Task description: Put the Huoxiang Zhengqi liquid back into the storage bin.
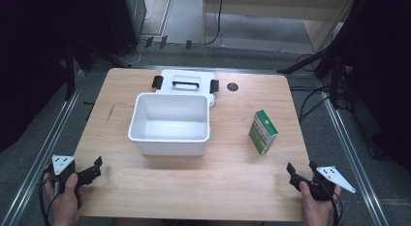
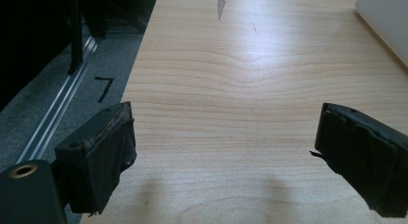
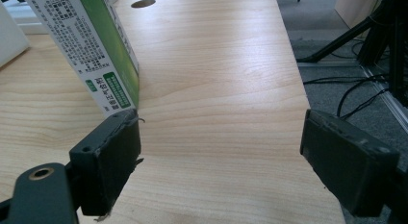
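Both claws are seen at the near edge of the surface (image 1: 232, 187), each held in a hand and neither touching any object. Left claw (image 1: 97, 167) is released: in the left gripper view its jaws stand wide apart over bare wood, with nothing between them. Right claw (image 1: 299, 169) is likewise released, and in the right gripper view its jaws are spread with only wood grain between them.

No step of the work is judged to be done. The green and white carton (image 1: 263, 132) is not yet grasped, and the white bin (image 1: 169, 143) is seen to be empty, so placing the carton in it is judged to be the likely aim. Reaching, gripping, lifting and placing are all left.

The carton is found nearest the right claw, standing upright on the surface just ahead of it and to the right of the bin, well apart from it. It is a slim rectangular box with green faces and a white side panel (image 3: 72, 46) printed with small text. Beyond the bin, a white lid (image 1: 186, 81) with a handle and black latches is laid flat.
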`<state>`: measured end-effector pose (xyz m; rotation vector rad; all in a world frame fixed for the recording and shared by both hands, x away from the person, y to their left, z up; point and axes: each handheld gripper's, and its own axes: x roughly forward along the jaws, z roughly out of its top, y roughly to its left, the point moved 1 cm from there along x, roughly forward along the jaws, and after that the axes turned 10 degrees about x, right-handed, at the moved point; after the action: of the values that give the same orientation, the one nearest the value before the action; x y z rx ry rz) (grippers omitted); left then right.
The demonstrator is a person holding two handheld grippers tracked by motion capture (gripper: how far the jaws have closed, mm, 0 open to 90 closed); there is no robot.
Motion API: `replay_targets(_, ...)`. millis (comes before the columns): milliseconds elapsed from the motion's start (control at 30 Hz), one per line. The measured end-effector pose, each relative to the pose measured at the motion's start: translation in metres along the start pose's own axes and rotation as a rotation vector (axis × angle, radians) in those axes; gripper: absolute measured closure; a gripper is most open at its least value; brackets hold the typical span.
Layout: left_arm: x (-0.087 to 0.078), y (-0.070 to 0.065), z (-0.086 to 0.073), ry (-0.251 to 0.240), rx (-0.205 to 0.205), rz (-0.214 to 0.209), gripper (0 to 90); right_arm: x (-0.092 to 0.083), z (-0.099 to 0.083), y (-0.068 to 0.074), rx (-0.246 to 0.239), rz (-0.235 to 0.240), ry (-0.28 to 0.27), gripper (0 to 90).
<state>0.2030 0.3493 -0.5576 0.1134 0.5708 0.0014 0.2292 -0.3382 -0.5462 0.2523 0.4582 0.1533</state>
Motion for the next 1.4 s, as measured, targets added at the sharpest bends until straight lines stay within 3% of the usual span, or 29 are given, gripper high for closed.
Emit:
replay_targets(167,0.001,0.001,0.000,0.006,-0.015,0.002,7.5,-0.001,-0.001,0.001,0.002,-0.016,-0.012,12.7)
replay_targets(333,0.001,-0.001,0.000,0.012,-0.002,0.020,7.5,-0.004,0.001,0.002,0.025,0.013,-0.009,13.1)
replay_targets(367,0.001,-0.002,0.001,0.018,0.005,0.024,7.5,-0.006,0.005,0.005,0.013,0.043,0.006,14.1)
replay_targets(667,0.002,0.000,0.001,0.014,-0.031,0.033,7.5,-0.014,0.019,0.019,-0.102,0.079,0.076,13.2)
replay_targets(867,0.002,0.000,0.001,0.013,-0.029,0.035,8.7,-0.019,0.033,0.027,-0.090,0.077,0.085,12.7)
replay_targets(1133,0.002,-0.001,0.001,0.023,-0.025,0.035,8.8,-0.014,0.054,0.047,-0.183,0.069,0.230,12.9)
replay_targets(1200,0.003,-0.001,0.001,0.024,-0.024,0.031,8.8,-0.007,0.061,0.057,-0.236,0.055,0.303,12.9)
replay_targets(1267,0.003,-0.001,0.001,0.024,-0.022,0.031,8.9,-0.002,0.064,0.061,-0.255,0.043,0.346,13.0)
replay_targets(1333,0.003,-0.001,0.001,0.027,-0.027,0.056,16.4,0.005,0.067,0.066,-0.276,0.032,0.405,13.0)
replay_targets(1400,0.003,-0.001,0.001,0.026,-0.027,0.048,14.8,0.011,0.072,0.070,-0.297,0.027,0.472,13.0)
